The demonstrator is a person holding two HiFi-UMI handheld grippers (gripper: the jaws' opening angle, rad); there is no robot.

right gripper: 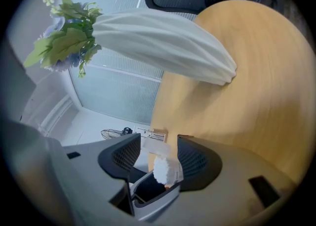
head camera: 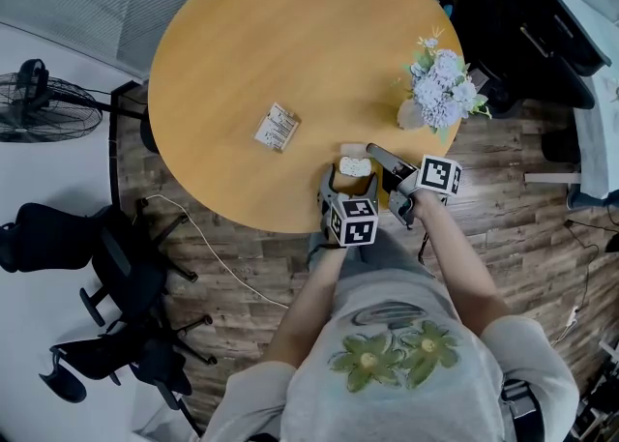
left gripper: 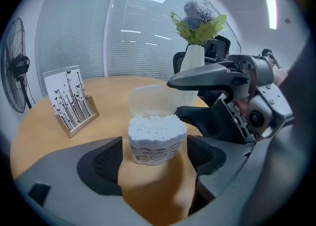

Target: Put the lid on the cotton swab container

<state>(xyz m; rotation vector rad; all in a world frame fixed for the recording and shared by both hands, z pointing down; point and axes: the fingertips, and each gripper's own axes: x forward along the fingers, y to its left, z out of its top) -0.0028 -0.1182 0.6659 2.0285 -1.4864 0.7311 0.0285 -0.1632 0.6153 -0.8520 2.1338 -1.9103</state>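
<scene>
The cotton swab container (left gripper: 157, 138) is a small clear tub packed with white swabs, standing near the table's front edge (head camera: 355, 168). Its translucent lid (left gripper: 150, 100) stands upright at the tub's far side (head camera: 354, 150). My left gripper (left gripper: 155, 158) is open and straddles the tub, with a narrow gap at each pad (left gripper: 106, 163). My right gripper (head camera: 382, 167) comes in from the right, turned on its side and open; its fingers (left gripper: 210, 75) reach just beside the lid. In the right gripper view the lid (right gripper: 155, 146) and swabs (right gripper: 165, 170) show between the open jaws of the right gripper (right gripper: 158, 160).
A white vase of pale flowers (head camera: 440, 92) stands at the table's right edge, close behind the right gripper (left gripper: 195, 67). A card stand (head camera: 278, 127) sits left of centre. Black office chairs (head camera: 106, 266) and a floor fan (head camera: 39, 102) surround the round table (head camera: 242, 34).
</scene>
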